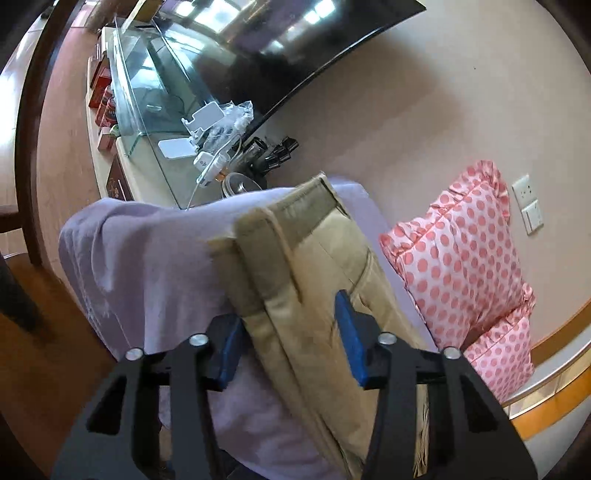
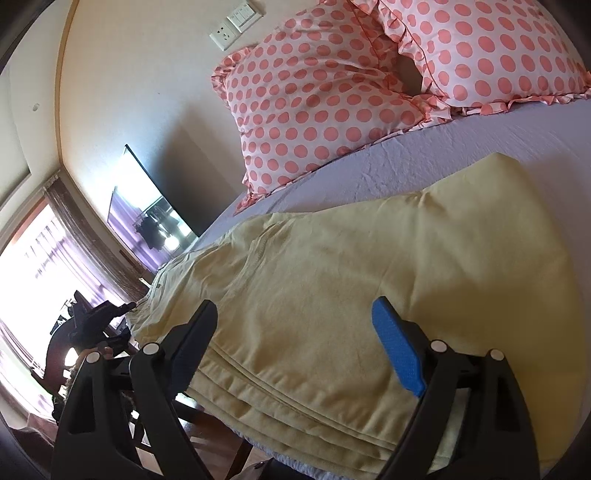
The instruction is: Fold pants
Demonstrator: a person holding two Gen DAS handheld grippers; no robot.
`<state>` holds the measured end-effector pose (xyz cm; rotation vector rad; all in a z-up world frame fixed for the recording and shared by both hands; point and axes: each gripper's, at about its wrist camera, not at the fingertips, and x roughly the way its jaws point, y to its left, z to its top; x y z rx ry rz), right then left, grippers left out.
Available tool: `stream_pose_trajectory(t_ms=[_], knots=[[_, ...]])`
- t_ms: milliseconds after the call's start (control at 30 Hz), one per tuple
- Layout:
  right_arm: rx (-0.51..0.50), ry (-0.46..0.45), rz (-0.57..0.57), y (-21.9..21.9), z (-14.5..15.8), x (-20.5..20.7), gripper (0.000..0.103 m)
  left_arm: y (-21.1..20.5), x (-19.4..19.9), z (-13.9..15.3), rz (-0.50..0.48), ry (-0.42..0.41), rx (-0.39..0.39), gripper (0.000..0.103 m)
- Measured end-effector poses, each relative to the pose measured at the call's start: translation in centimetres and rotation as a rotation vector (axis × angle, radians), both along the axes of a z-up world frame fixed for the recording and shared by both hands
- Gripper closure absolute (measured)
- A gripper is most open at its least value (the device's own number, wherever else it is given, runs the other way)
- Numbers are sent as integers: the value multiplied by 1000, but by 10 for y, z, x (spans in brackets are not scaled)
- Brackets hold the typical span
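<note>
The tan pants (image 1: 306,280) lie folded in layers on the lavender bed sheet (image 1: 155,266). In the left wrist view the waistband end points away from me. My left gripper (image 1: 291,332) is open, its blue pads on either side of the folded edge, not closed on it. In the right wrist view the pants (image 2: 351,280) look pale yellow, with stacked layers at the near bed edge. My right gripper (image 2: 295,343) is open and straddles that stacked edge. The left gripper (image 2: 99,314) also shows at the far left of the right wrist view.
Two pink polka-dot pillows (image 2: 325,99) lie at the head of the bed. A glass-topped TV stand (image 1: 155,110) with chargers and boxes stands beside the bed, under a dark TV (image 1: 280,51). Wall sockets (image 2: 236,22) sit above the pillows. A bright window (image 2: 33,258) is at left.
</note>
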<state>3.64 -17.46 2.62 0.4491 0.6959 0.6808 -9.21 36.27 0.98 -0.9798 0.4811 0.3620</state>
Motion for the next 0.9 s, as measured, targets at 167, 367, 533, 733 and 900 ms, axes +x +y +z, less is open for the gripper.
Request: stream_pose_trajectory(t_ms=[167,367,533,733,900], knots=[[14,-16,-17,-6,1,-2,16,-5,17,15,-27,65,105,92],[41,-62,-187,-58,13,-6,11,-102,57,117,-256,-52,452,93],[136,-18,-384,-130,12,-9,10,-265,100,170,-685,-225,643,92],[169,3,-457,-170,9,-21,10,-443,119,107,-1188,-194,782,92],[191,58,-425,-178,2,-11,10,-500,99,42,-1340,-142,859,92]])
